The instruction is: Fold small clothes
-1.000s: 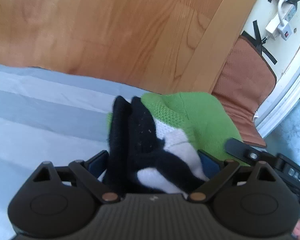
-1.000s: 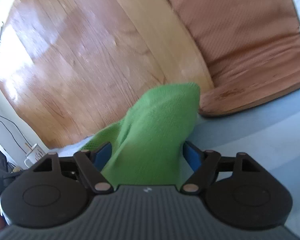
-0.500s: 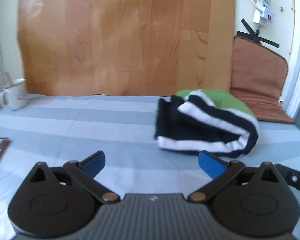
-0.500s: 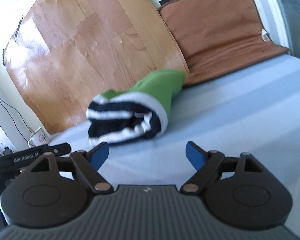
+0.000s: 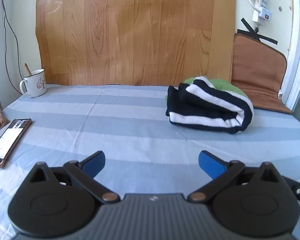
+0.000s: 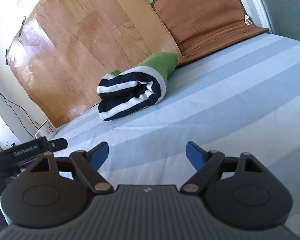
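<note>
A folded sweater [image 5: 208, 110], navy and white stripes over green, lies on the striped blue sheet [image 5: 120, 124] near the wooden board [image 5: 130, 32]. Its long axis runs left to right. It sits ahead and right of the left gripper [image 5: 151, 161] and ahead and left of the right gripper [image 6: 147, 154], well apart from both. Both grippers' fingers are spread wide, holding nothing. Neither looks clearly nearer.
</note>
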Motion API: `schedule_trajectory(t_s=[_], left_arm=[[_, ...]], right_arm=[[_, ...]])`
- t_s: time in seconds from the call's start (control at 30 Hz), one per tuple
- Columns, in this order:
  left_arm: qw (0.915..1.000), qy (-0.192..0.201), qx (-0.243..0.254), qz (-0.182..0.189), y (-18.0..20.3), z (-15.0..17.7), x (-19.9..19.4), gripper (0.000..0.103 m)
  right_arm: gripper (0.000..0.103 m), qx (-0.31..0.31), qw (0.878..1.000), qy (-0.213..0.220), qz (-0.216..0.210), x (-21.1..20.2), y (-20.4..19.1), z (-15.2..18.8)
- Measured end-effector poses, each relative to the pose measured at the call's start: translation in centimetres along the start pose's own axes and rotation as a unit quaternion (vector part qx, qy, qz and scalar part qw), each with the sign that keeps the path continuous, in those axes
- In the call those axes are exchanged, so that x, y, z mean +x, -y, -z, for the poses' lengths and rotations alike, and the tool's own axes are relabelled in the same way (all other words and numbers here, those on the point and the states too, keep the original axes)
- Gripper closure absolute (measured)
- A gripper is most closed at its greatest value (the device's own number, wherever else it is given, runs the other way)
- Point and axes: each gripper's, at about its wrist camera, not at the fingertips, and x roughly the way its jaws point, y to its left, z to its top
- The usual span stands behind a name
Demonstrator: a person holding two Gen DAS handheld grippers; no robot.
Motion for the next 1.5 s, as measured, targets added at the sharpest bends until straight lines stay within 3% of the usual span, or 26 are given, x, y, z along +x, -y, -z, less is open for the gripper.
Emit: schedule_trajectory(t_s=[0.23, 0.37, 0.53, 0.63, 0.93, 1.5], left_arm=[[0.9998, 0.006, 0.020, 0.004, 0.3, 0.2, -1.2, 0.000], [0.9993, 0.034, 0.014, 0.000, -0.1, 0.4, -2.2, 0.000], [0.9997, 0.022, 0.002, -0.008, -0.5, 0.5, -1.8, 0.000], [0.9991, 0.023, 0.013, -0.032, -0.4, 0.6, -1.6, 0.000], [0.9974, 0.032, 0.031, -0.057, 0.0, 0.5, -1.1, 0.000], [0.9983, 0.009, 0.038, -0.043, 0.7, 0.4, 1.2, 0.000]], right_arm=[[0.017, -0.002, 1.000, 0.009, 0.003, -1.1, -0.3, 0.3], [0.016, 0.004, 1.000, 0.014, 0.003, -1.2, -0.2, 0.5], [0.016, 0.006, 1.000, 0.008, 0.008, -0.7, 0.0, 0.8], [0.016, 0.012, 1.000, 0.007, 0.009, -0.5, 0.3, 0.8], [0.016, 0.021, 1.000, 0.006, 0.018, 0.1, 0.8, 0.6], [0.016, 0.026, 0.999, 0.008, 0.024, 1.0, 1.6, -0.3]])
